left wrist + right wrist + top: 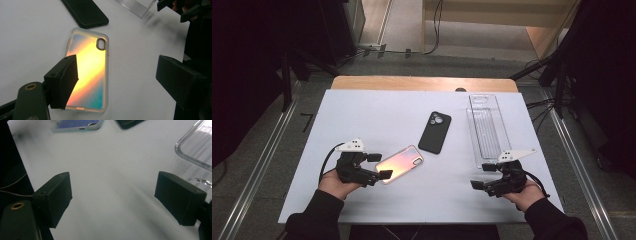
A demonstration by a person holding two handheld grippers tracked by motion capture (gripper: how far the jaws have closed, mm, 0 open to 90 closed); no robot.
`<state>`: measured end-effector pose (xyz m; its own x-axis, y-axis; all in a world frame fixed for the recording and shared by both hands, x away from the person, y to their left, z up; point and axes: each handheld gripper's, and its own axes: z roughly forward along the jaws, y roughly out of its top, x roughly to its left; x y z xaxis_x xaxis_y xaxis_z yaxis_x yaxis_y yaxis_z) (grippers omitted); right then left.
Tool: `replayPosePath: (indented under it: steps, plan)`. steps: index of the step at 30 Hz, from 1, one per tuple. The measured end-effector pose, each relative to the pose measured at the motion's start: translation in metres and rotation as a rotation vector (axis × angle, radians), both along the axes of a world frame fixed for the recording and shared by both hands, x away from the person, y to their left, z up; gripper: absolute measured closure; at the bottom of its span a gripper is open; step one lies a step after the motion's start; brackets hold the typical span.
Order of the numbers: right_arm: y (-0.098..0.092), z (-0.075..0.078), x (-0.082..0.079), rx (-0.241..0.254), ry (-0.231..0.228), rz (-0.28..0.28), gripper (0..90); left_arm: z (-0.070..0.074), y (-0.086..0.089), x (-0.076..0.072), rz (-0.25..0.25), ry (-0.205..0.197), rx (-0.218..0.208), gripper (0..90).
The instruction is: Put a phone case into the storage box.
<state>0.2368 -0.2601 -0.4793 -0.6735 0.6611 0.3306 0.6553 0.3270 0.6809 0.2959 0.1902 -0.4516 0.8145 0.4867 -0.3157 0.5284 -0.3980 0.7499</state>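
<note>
The iridescent phone case [400, 164] lies flat on the white counter [362, 120], camera cutout pointing away from the person, just in front of the left hand-held gripper [379, 165]. That gripper is released: in the left gripper view its jaws stand wide, one hanging above the near corner of the case [88, 72], the other well off to the side, and nothing is pinched between them. The right hand-held gripper [479, 176] is also released over bare counter, beside the near end of the clear plastic tray [488, 130]. A black phone case [435, 132] rests between the shiny case and the tray. Judging by this, neither case sits in the tray; any pick-up and placing is left to do.
</note>
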Motion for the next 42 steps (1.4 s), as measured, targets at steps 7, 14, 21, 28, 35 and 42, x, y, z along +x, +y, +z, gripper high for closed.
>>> replayPosePath:
  steps: [7,14,21,28,35,42]
  plan:
    - [0.0,0.0,0.0,-0.002,0.0,0.001,12.4,0.002,-0.007,0.016,0.007,-0.011,-0.02,18.1]
    - [0.0,-0.001,0.0,-0.005,0.002,0.002,12.4,0.004,-0.021,0.028,-0.013,-0.018,-0.011,1.5]
    - [0.0,-0.001,0.0,-0.006,0.002,0.002,12.4,0.001,-0.033,0.042,0.014,-0.041,-0.021,0.0]
    - [0.0,-0.001,0.0,-0.006,0.002,0.005,12.4,-0.009,-0.048,0.053,-0.011,-0.04,0.027,0.0]
    - [0.0,-0.001,0.0,-0.006,0.002,0.006,12.4,-0.016,-0.049,0.054,-0.01,-0.034,0.08,0.0]
    - [0.0,-0.001,-0.001,-0.007,0.003,0.008,12.4,-0.024,-0.051,0.051,-0.035,-0.017,0.103,0.0]
